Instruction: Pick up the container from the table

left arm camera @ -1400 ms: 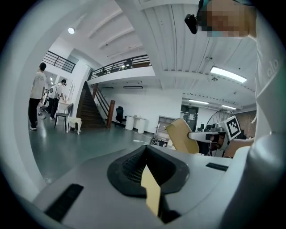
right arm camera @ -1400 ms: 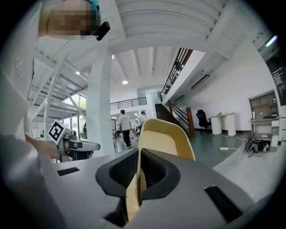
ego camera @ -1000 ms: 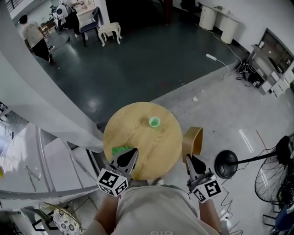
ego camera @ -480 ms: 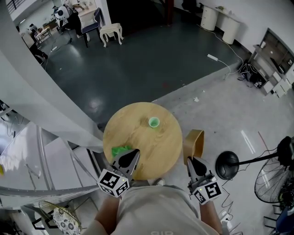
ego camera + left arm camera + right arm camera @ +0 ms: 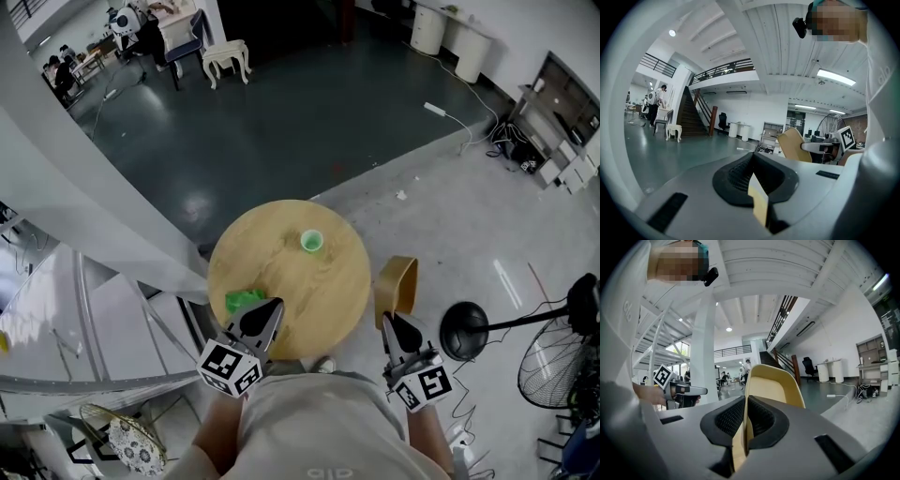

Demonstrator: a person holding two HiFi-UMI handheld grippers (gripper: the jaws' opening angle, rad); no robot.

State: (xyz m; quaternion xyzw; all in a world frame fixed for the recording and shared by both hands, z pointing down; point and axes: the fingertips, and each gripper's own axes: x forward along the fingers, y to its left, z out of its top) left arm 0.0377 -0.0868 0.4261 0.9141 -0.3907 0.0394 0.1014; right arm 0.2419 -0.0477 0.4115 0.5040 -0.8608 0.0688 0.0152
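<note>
Container (image 5: 312, 241), a small green cup, stands upright on the round wooden surface (image 5: 300, 300). It is well ahead of the left gripper (image 5: 271, 310) and a little to the right of where its fingers (image 5: 735, 175) point; nothing touches it. We see the surface spreading forward from under the left fingertips, while the right gripper (image 5: 388, 323) hangs off its rim, over the pale floor (image 5: 441, 234). A yellow chair (image 5: 397, 285) stands just ahead of the right fingers (image 5: 725, 419) and fills the view beyond them. A crumpled green item (image 5: 245, 301) lies on the surface just beside the left fingers, on their left. We find both pairs of fingers pressed together, with nothing between them.
</note>
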